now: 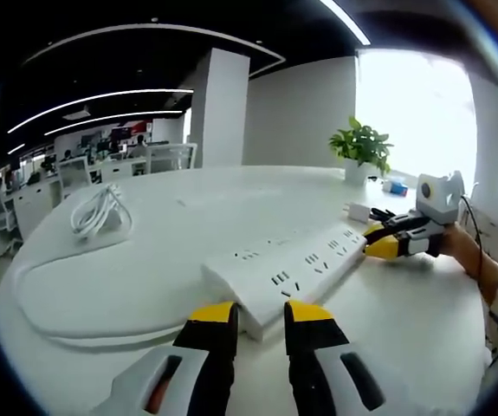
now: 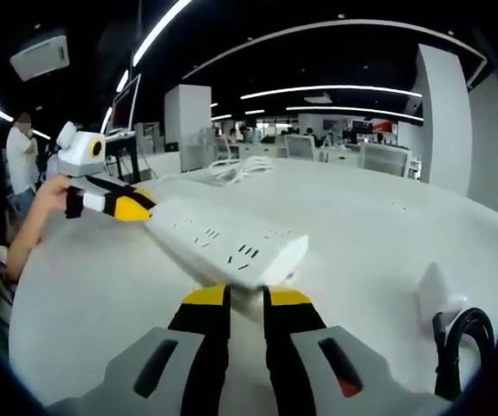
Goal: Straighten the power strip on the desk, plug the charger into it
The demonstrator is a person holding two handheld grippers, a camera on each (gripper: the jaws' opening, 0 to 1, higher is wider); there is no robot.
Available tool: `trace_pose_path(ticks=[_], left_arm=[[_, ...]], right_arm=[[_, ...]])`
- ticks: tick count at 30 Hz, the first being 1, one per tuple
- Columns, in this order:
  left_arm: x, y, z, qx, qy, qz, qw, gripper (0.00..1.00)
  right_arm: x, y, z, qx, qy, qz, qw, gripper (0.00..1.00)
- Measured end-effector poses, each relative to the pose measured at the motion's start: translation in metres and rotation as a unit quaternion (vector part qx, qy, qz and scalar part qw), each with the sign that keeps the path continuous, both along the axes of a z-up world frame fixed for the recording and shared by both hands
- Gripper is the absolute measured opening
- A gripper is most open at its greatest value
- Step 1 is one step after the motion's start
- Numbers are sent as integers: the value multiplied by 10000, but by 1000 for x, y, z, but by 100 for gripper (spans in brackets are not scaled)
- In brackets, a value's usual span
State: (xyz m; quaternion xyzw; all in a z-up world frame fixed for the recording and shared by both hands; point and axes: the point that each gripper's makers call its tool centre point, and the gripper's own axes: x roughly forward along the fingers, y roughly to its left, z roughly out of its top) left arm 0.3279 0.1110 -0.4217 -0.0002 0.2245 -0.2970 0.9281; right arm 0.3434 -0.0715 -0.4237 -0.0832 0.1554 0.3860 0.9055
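I have the power strip (image 1: 287, 267) lifted slightly off the table (image 1: 127, 277), left tongs (image 1: 257, 314) and right tongs (image 2: 247, 297) each pinching one end. I should turn both ends together, keep it level, then set it square to the table edge; the charger (image 2: 435, 290) lies near the right tongs.

Power strip: long white power strip (image 1: 294, 267) of smooth plastic, faint sheen, just ahead of the left tongs.
Desk: white desk top (image 1: 127, 277), smooth, matt.
Charger: white plastic block (image 2: 432, 293), black rubbery cable (image 2: 461, 342), right of the right tongs.
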Motion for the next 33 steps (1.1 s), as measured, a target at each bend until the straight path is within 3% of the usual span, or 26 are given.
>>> trace_pose_path(ticks=[33], left_arm=[[-3,-3,1,-12,37,-108,9999,21]], right_arm=[[-7,-5,0,7,113,200,9997,14]])
